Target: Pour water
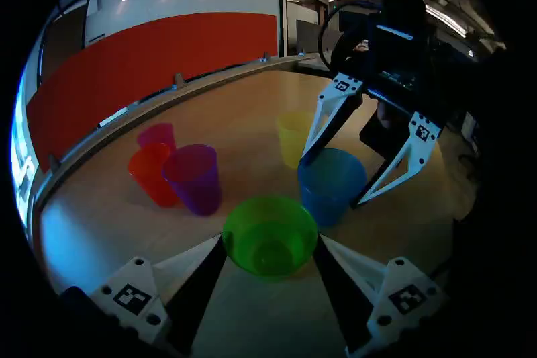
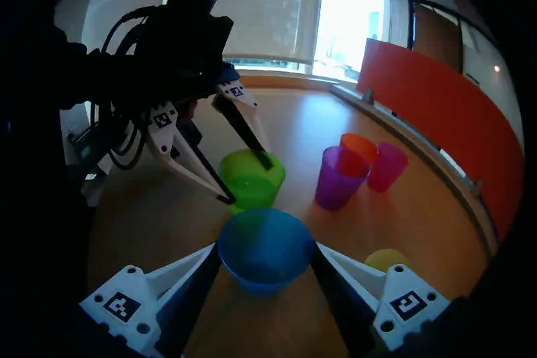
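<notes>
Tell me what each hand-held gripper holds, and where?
Left hand-held gripper: green cup, by its sides. Right hand-held gripper: blue cup, by its sides.

The left gripper (image 1: 268,242) points forward and slightly down, its jaws pressed against both sides of a green cup (image 1: 270,254). The right gripper (image 2: 265,250) faces it from just opposite, jaws clamped the same way on a blue cup (image 2: 263,260). In each view the other gripper slants down, fingertips near this one's.
</notes>
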{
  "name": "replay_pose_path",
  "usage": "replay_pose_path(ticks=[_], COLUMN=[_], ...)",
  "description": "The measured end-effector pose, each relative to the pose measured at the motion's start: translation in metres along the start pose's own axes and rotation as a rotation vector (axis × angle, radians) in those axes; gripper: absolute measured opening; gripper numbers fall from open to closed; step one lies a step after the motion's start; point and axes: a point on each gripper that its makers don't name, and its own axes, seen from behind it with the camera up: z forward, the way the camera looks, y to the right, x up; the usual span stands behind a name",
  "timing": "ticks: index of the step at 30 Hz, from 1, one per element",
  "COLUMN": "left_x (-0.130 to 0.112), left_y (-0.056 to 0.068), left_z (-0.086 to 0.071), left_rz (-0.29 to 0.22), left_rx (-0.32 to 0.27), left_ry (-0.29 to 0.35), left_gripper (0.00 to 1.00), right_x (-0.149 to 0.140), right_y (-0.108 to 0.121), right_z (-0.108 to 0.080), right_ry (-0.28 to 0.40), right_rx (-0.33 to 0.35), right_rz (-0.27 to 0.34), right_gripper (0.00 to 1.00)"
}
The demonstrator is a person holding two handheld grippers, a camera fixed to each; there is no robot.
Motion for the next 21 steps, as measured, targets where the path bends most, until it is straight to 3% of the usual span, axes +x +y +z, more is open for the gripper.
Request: replay_pose_path(ticks=[21], left_x=[-0.009], left_y=[0.002], left_z=[0.0], left_rz=[0.003], left_rx=[-0.006], left_ry=[-0.05], left_gripper=[0.91], right_x=[-0.015], right_y=[0.002], right_z=[-0.004], right_ry=[-0.029], right_rx=[-0.024], right_rz=[0.008], right_gripper=[1.0])
